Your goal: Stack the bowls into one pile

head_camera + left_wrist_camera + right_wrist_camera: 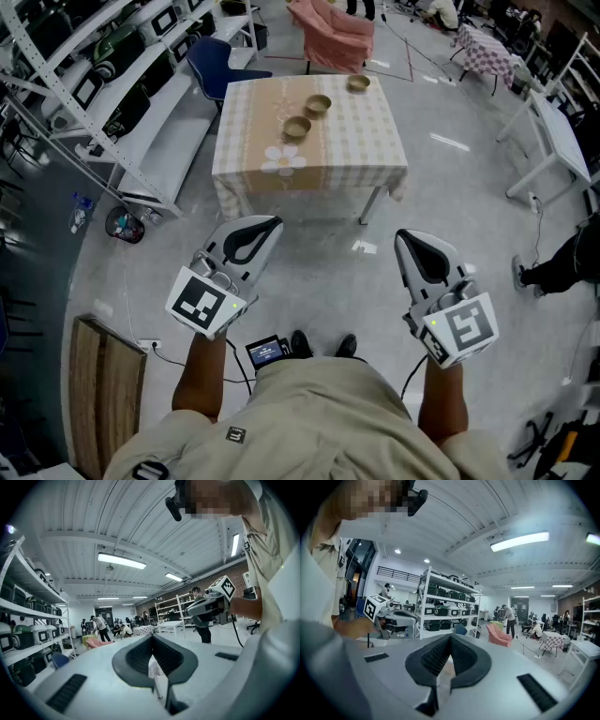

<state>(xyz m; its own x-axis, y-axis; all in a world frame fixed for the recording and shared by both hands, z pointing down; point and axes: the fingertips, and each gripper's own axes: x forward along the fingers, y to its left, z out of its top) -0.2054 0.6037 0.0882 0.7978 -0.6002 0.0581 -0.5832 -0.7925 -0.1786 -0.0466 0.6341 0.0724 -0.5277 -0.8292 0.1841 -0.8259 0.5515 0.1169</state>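
Three tan bowls stand apart on a table with a checked cloth: a near one, a middle one and a far one. Both grippers are held low, close to the person's body and well short of the table. The left gripper is shut and holds nothing; its black pads meet in the left gripper view. The right gripper is also shut and empty, seen close up in the right gripper view. Both gripper cameras point up at the ceiling, so neither shows the bowls.
Metal shelving lines the left side, with a blue chair beside the table. A pink draped chair stands behind it. A white table and a person are at the right. A wooden board lies at lower left.
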